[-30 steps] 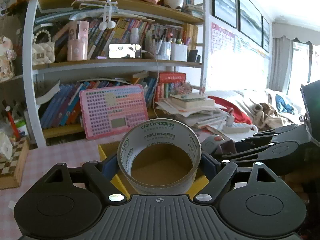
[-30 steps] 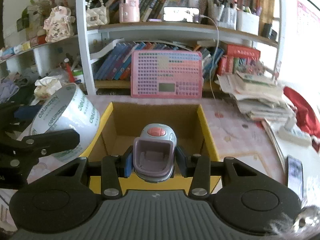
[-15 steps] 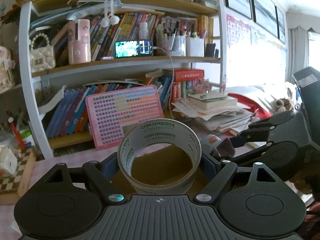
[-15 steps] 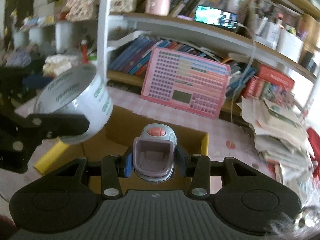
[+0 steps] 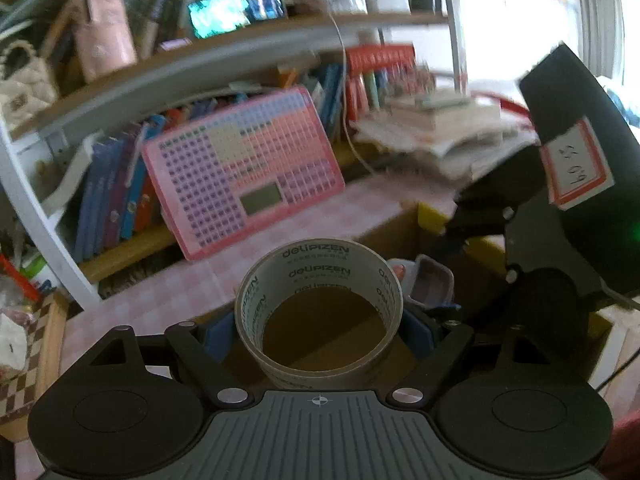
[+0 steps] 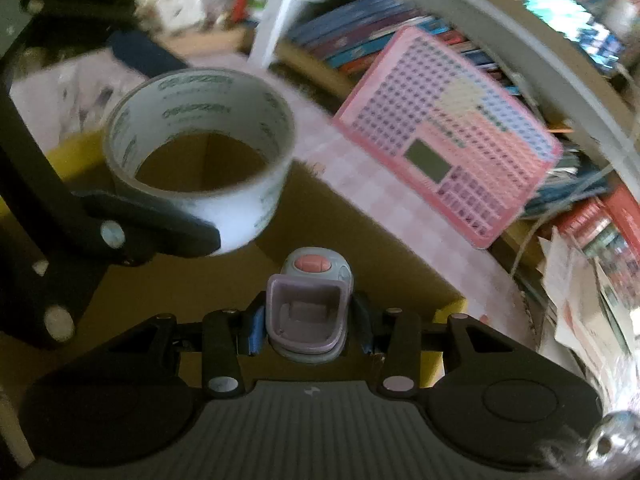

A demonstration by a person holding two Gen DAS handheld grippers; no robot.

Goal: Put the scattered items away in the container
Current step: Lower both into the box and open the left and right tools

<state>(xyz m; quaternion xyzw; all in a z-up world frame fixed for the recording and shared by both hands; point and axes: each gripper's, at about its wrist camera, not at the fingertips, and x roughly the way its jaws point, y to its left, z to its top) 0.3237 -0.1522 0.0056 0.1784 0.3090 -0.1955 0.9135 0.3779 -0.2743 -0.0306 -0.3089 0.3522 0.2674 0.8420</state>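
Note:
My left gripper [image 5: 319,326] is shut on a roll of clear tape [image 5: 319,276] with printed lettering, held over the open cardboard box [image 5: 430,216] with yellow rims. The tape roll [image 6: 200,128] also shows in the right wrist view, upper left, above the box floor [image 6: 328,236]. My right gripper [image 6: 307,322] is shut on a small grey and purple clicker [image 6: 308,300] with a pink button, held over the box's near side. The clicker [image 5: 430,284] shows just right of the tape in the left wrist view.
A pink calculator-like board [image 5: 244,172] leans against the bookshelf behind the box on the pink checked tablecloth [image 5: 160,296]. A stack of papers and books [image 5: 440,128] lies at the right. A checkered wooden box [image 5: 24,364] stands at the left.
Both grippers have tilted downward and moved in over the box, still holding the tape and the clicker. The two grippers are closer together. The views are motion-blurred.

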